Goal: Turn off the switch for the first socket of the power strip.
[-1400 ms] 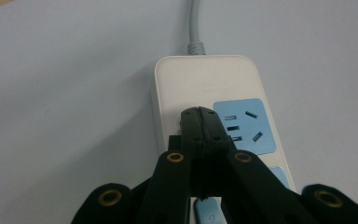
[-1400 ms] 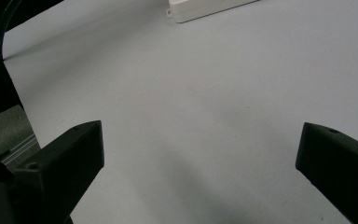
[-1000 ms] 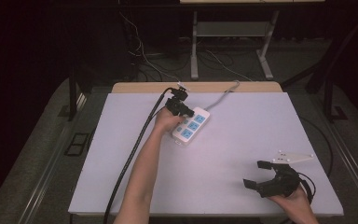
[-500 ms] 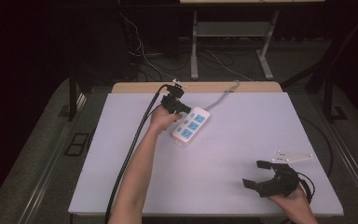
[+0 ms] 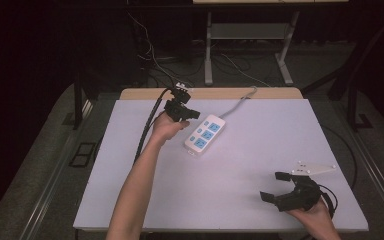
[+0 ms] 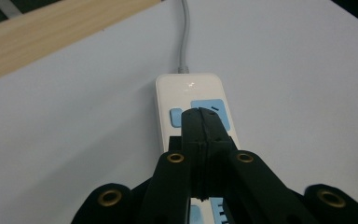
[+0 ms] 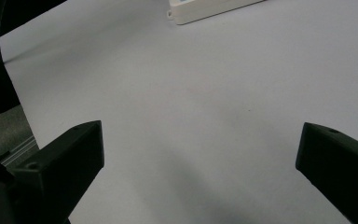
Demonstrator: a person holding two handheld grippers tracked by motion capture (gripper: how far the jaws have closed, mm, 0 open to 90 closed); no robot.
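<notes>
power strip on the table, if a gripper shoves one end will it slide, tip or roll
The power strip lies flat and boxy, so it would probably slide, not roll or tip. Its glossy shell may slip on the smooth table. Its cable could make it pivot.

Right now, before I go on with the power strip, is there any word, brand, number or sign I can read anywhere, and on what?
None can be read.
power strip: blue socket panels and a blue button, no lettering to make out.
left gripper, right gripper: plain black, unmarked.
</notes>
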